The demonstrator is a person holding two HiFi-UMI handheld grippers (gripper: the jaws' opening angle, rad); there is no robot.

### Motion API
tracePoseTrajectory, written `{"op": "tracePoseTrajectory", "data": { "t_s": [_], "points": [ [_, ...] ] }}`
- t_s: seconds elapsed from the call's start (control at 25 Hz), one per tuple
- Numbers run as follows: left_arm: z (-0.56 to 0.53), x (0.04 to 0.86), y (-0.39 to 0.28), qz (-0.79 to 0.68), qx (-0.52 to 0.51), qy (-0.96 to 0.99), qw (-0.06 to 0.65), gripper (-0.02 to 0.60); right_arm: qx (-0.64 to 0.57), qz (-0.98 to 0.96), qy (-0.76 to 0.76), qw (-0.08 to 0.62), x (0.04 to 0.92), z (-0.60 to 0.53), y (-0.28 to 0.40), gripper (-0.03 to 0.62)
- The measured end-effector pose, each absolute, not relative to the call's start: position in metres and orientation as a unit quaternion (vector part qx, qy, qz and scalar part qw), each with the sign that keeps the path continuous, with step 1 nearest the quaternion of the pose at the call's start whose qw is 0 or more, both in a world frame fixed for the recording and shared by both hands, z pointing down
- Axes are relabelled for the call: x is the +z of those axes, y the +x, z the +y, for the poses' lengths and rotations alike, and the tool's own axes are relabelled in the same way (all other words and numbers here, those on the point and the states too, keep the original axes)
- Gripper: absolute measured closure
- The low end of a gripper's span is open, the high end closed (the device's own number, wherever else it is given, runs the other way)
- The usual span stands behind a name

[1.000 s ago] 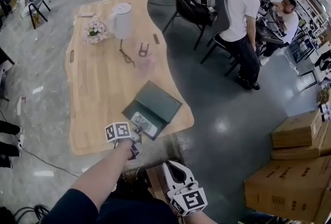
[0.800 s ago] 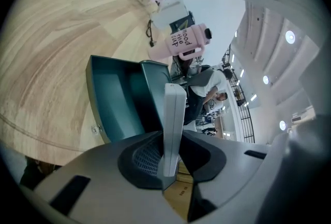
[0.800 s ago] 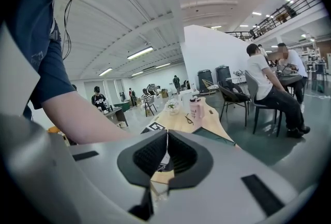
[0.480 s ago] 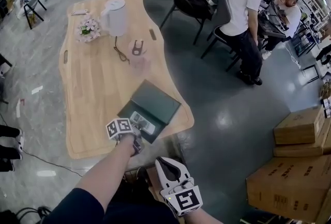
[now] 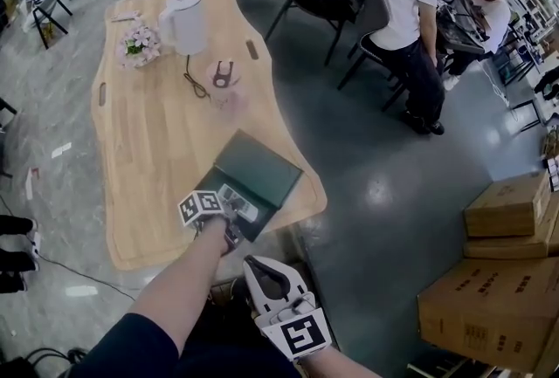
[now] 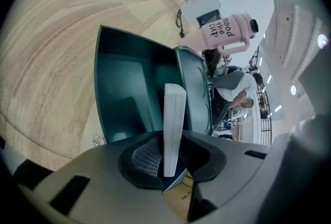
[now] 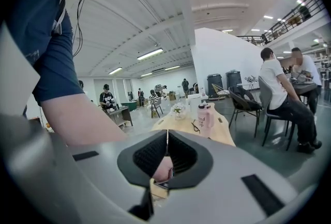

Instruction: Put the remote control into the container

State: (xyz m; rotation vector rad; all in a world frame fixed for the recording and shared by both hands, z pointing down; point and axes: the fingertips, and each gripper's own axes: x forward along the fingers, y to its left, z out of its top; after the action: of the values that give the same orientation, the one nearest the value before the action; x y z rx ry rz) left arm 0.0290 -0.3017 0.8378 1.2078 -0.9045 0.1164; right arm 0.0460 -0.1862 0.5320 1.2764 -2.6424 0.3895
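The remote is clamped edge-on between the jaws of the left gripper; the pads are pressed on its two broad faces. It is held over the near corner of the open dark-green container, which is set at the near edge of the wooden table. Whether the remote touches the container's floor cannot be told. In the left gripper view, the remote's far end is seen against the container's inner wall. The right gripper is held low, off the table and close to the body; its jaws are closed together with nothing between them. A white kettle, flowers and a pink bottle are seen at the table's far end.
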Motion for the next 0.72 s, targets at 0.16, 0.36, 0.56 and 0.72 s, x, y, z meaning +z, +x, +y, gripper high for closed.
{"op": "tracePoseTrajectory", "data": {
  "t_s": [0.16,0.36,0.56,0.72],
  "points": [
    [-0.303,0.845,0.033,-0.412,0.061,0.532,0.737,0.489,0.138,-0.886,0.435,0.086,0.534,-0.187,0.051,0.576],
    [-0.302,0.851,0.036,-0.413,0.082,0.519,0.744,0.489,0.150,-0.880,0.442,0.084,0.537,-0.184,0.060,0.576],
    [-0.298,0.857,0.041,-0.407,0.129,0.507,0.749,0.489,0.152,-0.878,0.448,0.078,0.536,-0.184,0.068,0.576],
    [-0.298,0.860,0.046,-0.402,0.160,0.502,0.749,0.486,0.159,-0.876,0.449,0.073,0.538,-0.181,0.073,0.576]
  ]
}}
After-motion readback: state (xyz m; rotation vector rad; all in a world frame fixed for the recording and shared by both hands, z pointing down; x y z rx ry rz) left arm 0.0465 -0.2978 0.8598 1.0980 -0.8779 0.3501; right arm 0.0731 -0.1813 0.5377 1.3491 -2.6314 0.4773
